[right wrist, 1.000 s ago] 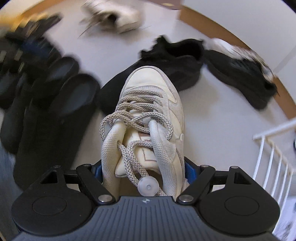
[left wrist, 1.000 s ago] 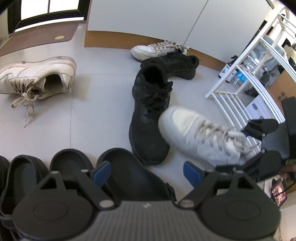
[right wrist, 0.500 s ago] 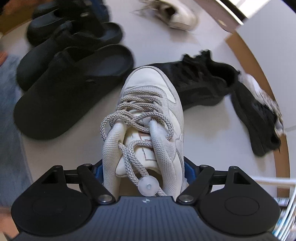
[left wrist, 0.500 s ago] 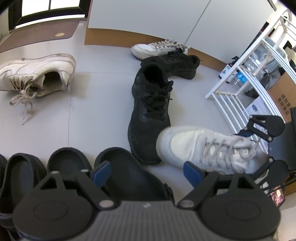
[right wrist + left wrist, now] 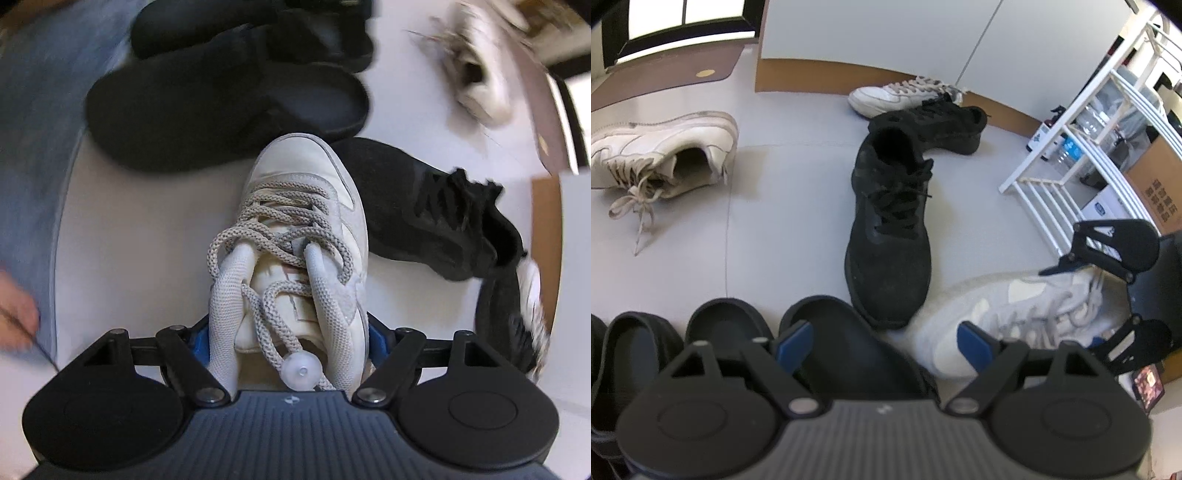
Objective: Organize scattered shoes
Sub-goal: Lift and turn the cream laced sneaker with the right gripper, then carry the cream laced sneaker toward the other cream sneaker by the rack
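Right gripper [image 5: 284,332], jaws clamping the white sneaker [image 5: 306,229] at its collar, carries it toe-first beside the black clogs [image 5: 229,107]. Left gripper [image 5: 886,343] hangs wide, empty. Set it down level, parallel to that row.

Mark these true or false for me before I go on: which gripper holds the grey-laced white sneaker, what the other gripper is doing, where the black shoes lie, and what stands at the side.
1. The right gripper is clamped on the white sneaker with thick grey laces. True.
2. The left gripper holds a black lace-up sneaker. False: its jaws are open and empty, above a black slip-on clog.
3. The held sneaker's toe points towards the black clogs. True.
4. A white slatted rack stands at the right of the left wrist view. True.
5. Both black sneakers are on the rack. False: they lie on the floor.
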Available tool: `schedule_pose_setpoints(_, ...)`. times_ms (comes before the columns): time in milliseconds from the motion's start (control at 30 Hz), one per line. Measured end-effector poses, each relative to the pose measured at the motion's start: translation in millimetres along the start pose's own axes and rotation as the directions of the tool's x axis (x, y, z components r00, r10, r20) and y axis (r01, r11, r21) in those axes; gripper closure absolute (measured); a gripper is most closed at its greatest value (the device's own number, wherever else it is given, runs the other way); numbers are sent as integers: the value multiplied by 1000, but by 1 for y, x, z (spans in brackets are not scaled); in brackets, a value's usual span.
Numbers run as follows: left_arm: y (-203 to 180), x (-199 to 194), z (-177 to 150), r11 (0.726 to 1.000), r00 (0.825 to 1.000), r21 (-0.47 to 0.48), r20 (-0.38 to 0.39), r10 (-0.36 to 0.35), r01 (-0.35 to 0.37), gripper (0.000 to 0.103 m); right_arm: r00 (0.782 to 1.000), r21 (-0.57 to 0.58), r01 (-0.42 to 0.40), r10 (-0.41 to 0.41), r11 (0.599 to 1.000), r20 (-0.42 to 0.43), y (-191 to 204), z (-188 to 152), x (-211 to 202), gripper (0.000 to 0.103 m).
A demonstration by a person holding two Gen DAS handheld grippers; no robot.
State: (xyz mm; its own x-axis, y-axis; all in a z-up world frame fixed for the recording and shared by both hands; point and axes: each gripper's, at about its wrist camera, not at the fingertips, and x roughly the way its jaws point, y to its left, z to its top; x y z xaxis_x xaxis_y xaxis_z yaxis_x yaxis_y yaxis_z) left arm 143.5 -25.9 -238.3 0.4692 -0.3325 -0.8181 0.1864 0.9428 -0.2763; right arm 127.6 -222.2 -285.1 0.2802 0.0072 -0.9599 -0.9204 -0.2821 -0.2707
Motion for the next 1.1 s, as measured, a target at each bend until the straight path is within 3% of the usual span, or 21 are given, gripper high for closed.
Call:
schedule_pose_setpoints(200, -2, 2, -3, 1000, 1000, 1, -13, 2, -2, 15, 991, -174, -134, 134, 976, -10, 10, -6, -13, 23)
schedule_pose_setpoints(400, -3, 5, -5, 1000, 1000, 7, -23, 1, -1, 15, 988, -296, -151, 150, 943, -28, 21, 3, -8, 23)
schedule_pose_setpoints(567, 0, 7, -6, 1000, 999, 4, -31, 9, -8, 15, 990, -418, -140, 118, 898, -80, 28, 5, 8, 22)
schedule_pose_setpoints(767, 2, 9, -6, 1000, 999, -1, -37, 8, -8, 15, 994, -525, -70, 17, 848, -104, 27, 6, 28, 20)
schedule_pose_setpoints(967, 5, 11, -8, 1000, 999, -5, -46, 12, -12, 15, 997, -437, 16, -47, 899, -59, 25, 5, 33, 16)
schedule_pose_setpoints(1100, 5, 12, -10, 1000, 999, -10, -52, 11, -11, 15, 995, -421, 73, -97, 904, -37, 27, 0, 28, 12)
